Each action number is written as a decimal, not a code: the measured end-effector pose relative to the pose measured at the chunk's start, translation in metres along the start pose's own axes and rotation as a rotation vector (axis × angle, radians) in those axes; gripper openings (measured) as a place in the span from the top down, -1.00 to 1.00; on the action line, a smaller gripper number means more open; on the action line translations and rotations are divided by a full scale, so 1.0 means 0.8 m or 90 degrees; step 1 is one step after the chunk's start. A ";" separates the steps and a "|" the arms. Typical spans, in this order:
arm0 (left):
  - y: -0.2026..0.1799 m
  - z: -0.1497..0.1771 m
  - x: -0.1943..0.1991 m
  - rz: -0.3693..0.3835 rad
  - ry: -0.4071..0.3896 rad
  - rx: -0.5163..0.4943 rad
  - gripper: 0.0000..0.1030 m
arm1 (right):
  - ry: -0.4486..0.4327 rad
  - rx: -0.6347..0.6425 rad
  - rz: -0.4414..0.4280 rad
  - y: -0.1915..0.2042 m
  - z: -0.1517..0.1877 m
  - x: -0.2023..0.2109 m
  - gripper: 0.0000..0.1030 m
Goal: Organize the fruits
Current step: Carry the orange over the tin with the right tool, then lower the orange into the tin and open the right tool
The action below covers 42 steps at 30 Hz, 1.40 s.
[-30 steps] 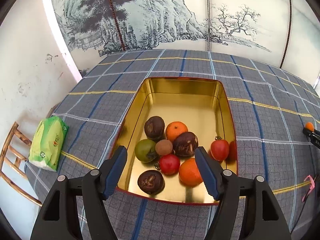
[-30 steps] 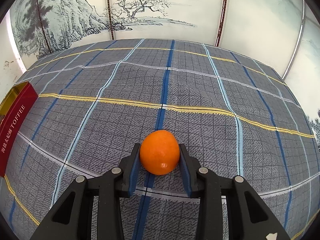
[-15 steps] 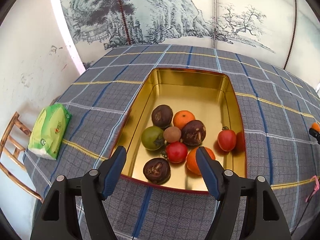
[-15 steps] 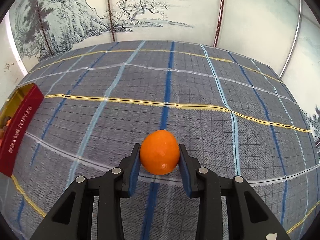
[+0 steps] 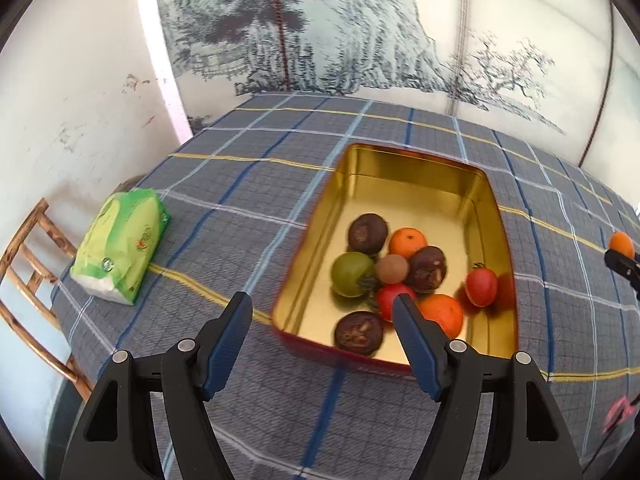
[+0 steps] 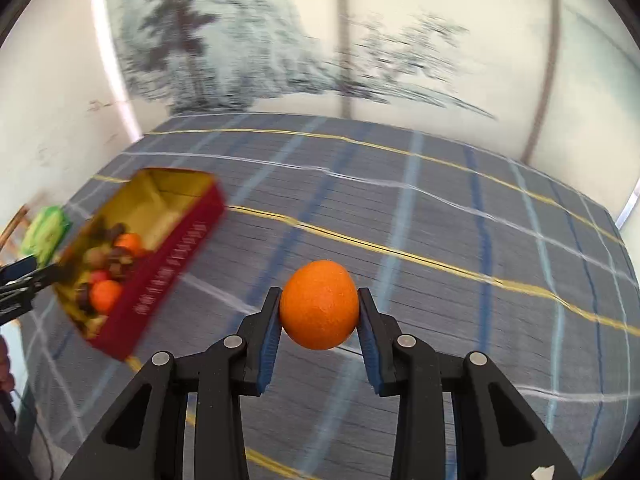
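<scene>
right tongs (image 6: 319, 312): clenched on an orange (image 6: 319, 310), held above the checked surface (image 6: 440, 220) | left tongs (image 5: 322, 312): released, nothing between them, at the near end of the gold tin (image 5: 408, 178) | tin: holds dark, green, red and orange fruits | green packet (image 5: 122, 250): left of tin

Bright, even daylight; heavy motion blur in the right wrist view, fisheye bending at edges.

Right gripper (image 6: 319, 310) clamped (both pads pressing); left gripper (image 5: 322, 305) agape, empty.
</scene>
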<state>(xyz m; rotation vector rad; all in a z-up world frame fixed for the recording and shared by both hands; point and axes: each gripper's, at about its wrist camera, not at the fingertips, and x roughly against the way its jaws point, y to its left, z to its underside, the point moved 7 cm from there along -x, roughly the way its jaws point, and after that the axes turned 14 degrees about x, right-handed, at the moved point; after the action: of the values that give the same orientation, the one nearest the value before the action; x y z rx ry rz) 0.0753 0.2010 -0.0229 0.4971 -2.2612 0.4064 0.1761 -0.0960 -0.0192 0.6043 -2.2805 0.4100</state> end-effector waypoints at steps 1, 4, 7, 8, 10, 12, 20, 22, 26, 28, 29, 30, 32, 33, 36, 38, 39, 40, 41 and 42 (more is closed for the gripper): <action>0.006 -0.002 0.001 -0.002 -0.002 0.006 -0.42 | -0.004 0.010 -0.011 0.014 -0.007 -0.001 0.36; 0.025 -0.007 0.005 -0.011 -0.007 0.023 -0.42 | -0.013 0.036 -0.048 0.056 -0.028 -0.005 0.36; 0.044 -0.011 0.008 -0.022 -0.014 0.038 -0.42 | -0.020 0.065 -0.080 0.098 -0.049 -0.012 0.36; 0.049 -0.012 0.008 -0.025 -0.014 0.041 -0.42 | -0.021 0.074 -0.089 0.110 -0.054 -0.015 0.36; 0.057 -0.011 0.007 -0.031 -0.010 0.048 -0.42 | -0.020 0.090 -0.105 0.133 -0.063 -0.021 0.36; 0.064 -0.010 0.005 -0.037 -0.008 0.052 -0.42 | -0.019 0.109 -0.115 0.153 -0.072 -0.030 0.36; 0.087 -0.001 0.002 -0.055 0.005 0.067 -0.42 | 0.010 0.157 -0.137 0.201 -0.076 -0.060 0.36; 0.091 -0.001 0.001 -0.058 0.006 0.070 -0.42 | 0.020 0.163 -0.135 0.207 -0.075 -0.068 0.36; 0.094 -0.001 0.001 -0.060 0.007 0.071 -0.42 | 0.031 0.166 -0.131 0.212 -0.074 -0.081 0.36; 0.096 0.000 0.000 -0.059 0.007 0.072 -0.42 | 0.037 0.170 -0.128 0.214 -0.073 -0.088 0.36; 0.096 0.000 0.000 -0.060 0.007 0.072 -0.42 | 0.039 0.172 -0.124 0.215 -0.073 -0.090 0.36; 0.097 0.000 -0.001 -0.060 0.008 0.073 -0.42 | 0.040 0.175 -0.121 0.216 -0.072 -0.093 0.36; 0.100 0.000 -0.002 -0.063 0.008 0.075 -0.42 | 0.047 0.172 -0.122 0.217 -0.071 -0.098 0.36; 0.101 0.001 -0.003 -0.063 0.010 0.077 -0.42 | 0.052 0.167 -0.123 0.218 -0.070 -0.102 0.36; 0.106 0.005 -0.007 -0.067 0.017 0.079 -0.42 | 0.058 0.157 -0.123 0.224 -0.067 -0.110 0.35; 0.107 0.006 -0.009 -0.068 0.020 0.079 -0.42 | 0.059 0.158 -0.118 0.226 -0.067 -0.114 0.35; 0.108 0.007 -0.009 -0.069 0.021 0.080 -0.42 | 0.060 0.158 -0.117 0.227 -0.067 -0.117 0.35; 0.108 0.008 -0.009 -0.069 0.022 0.080 -0.42 | 0.059 0.156 -0.122 0.227 -0.067 -0.118 0.35; 0.108 0.008 -0.009 -0.069 0.023 0.079 -0.42 | 0.059 0.153 -0.125 0.228 -0.068 -0.120 0.35; 0.108 0.008 -0.009 -0.070 0.022 0.080 -0.42 | 0.059 0.154 -0.123 0.229 -0.069 -0.120 0.35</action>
<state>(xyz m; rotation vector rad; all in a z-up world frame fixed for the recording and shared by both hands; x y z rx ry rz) 0.0351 0.2752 -0.0440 0.6701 -2.1736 0.4984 0.1698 0.1119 -0.0715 0.9008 -2.0766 0.6102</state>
